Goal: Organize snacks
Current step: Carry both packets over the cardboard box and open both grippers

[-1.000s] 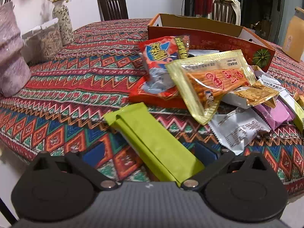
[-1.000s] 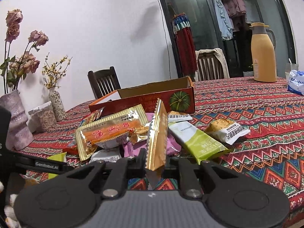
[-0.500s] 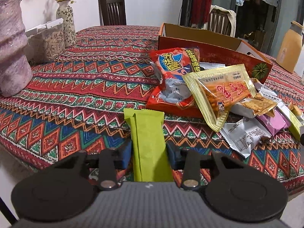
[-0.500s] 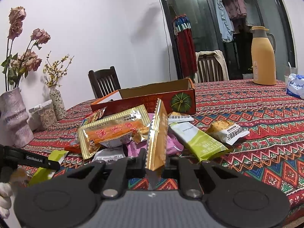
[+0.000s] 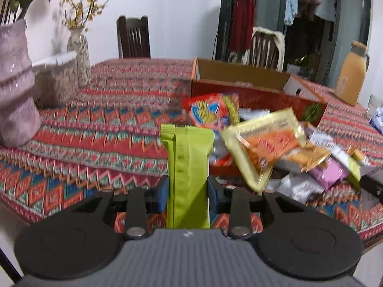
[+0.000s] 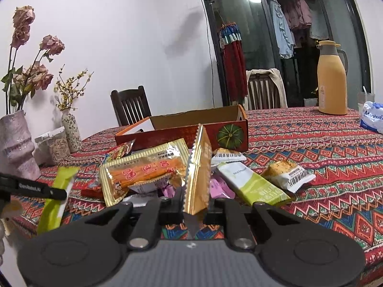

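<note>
My left gripper (image 5: 188, 186) is shut on a lime green snack bar (image 5: 188, 165), which stands up off the tablecloth between the blue pads. The same green bar (image 6: 56, 198) shows at the left of the right wrist view, under the left gripper's black finger (image 6: 36, 187). My right gripper (image 6: 195, 199) is shut on a gold foil packet (image 6: 198, 174), held on edge. A heap of snacks lies ahead: a yellow packet of orange sticks (image 5: 265, 143), a red and blue bag (image 5: 210, 112). Behind it sits an open red cardboard box (image 5: 251, 91).
A pink vase (image 5: 14, 91), a lidded jar (image 5: 56, 79) and a slim flower vase (image 5: 77, 59) stand at the left. An orange thermos (image 6: 332, 79) and a white tissue pack (image 6: 372, 117) are at the far right. Chairs stand behind the patterned table (image 6: 323, 148).
The left gripper's jaws went from wide open to shut on the green bar, then lifted it off the cloth. The right gripper kept still with the gold packet.
</note>
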